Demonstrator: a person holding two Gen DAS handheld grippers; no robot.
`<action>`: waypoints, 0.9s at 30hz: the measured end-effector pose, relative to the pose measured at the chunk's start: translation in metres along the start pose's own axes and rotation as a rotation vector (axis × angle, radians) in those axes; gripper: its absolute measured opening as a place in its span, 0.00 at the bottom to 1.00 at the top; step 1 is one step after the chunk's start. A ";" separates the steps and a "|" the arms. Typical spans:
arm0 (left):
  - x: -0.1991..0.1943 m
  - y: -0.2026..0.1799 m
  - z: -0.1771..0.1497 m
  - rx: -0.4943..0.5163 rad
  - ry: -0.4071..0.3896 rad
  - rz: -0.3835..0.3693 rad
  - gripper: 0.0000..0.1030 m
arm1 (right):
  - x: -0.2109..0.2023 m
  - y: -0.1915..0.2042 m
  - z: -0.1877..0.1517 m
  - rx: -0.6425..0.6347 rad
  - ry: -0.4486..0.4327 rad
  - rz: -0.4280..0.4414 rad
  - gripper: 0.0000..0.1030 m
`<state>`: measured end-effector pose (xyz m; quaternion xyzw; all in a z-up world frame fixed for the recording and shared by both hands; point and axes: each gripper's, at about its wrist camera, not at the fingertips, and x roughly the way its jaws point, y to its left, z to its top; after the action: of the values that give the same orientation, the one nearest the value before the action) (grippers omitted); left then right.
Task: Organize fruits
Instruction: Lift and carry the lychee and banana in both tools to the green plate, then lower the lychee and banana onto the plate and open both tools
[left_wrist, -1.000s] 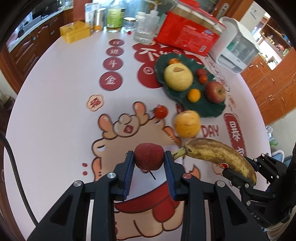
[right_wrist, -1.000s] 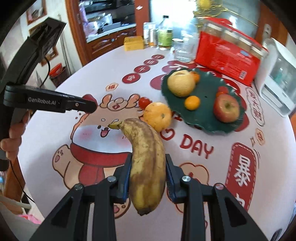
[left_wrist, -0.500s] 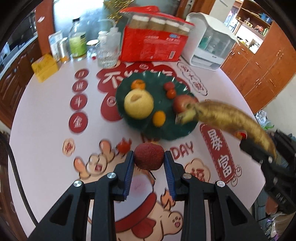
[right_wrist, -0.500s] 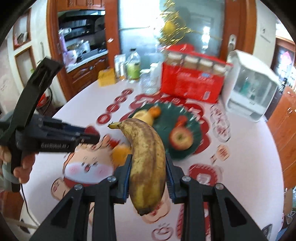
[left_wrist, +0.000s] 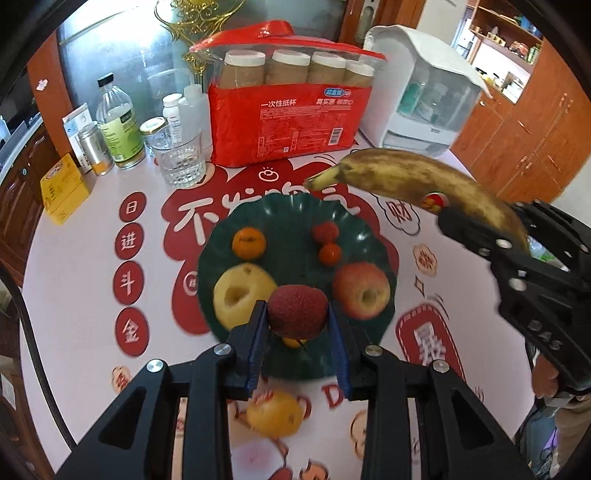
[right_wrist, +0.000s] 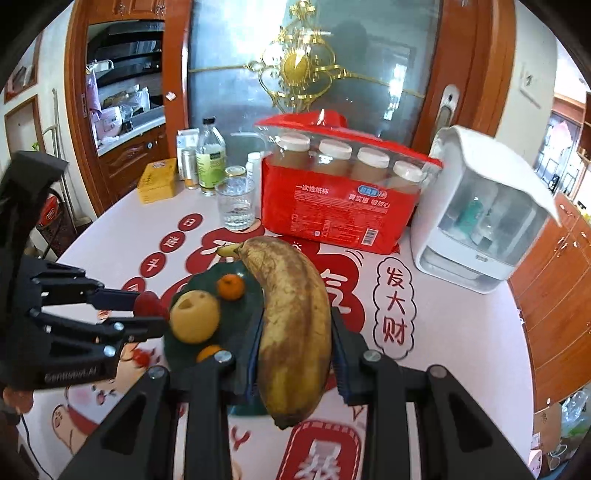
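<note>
Left gripper pinching red bumpy fruit, held above near edge of green plate. Right gripper clamped on spotted banana, over plate's right side. Yellow apple, red apple, mandarin on plate.

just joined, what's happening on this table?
A person is sorting fruit onto a dark green plate with two handheld grippers. The left gripper is shut on a small red bumpy fruit, held over the plate's near side. The right gripper is shut on a spotted brown banana, raised above the plate's far right. On the plate: a yellow pear, a red apple, a mandarin. One yellow fruit sits on the tablecloth.
</note>
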<state>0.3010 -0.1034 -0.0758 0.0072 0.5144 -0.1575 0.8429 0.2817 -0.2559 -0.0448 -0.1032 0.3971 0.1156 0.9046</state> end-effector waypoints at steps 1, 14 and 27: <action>0.008 0.000 0.004 -0.006 0.005 0.001 0.30 | 0.014 -0.004 0.002 0.002 0.012 0.003 0.31; 0.105 -0.001 0.021 -0.070 0.114 0.025 0.30 | 0.133 -0.029 -0.004 -0.024 0.155 0.124 0.31; 0.134 -0.016 0.022 -0.030 0.145 0.044 0.30 | 0.161 -0.038 -0.014 -0.065 0.218 0.199 0.32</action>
<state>0.3719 -0.1574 -0.1800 0.0173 0.5761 -0.1303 0.8068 0.3895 -0.2751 -0.1701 -0.1044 0.4971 0.2056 0.8365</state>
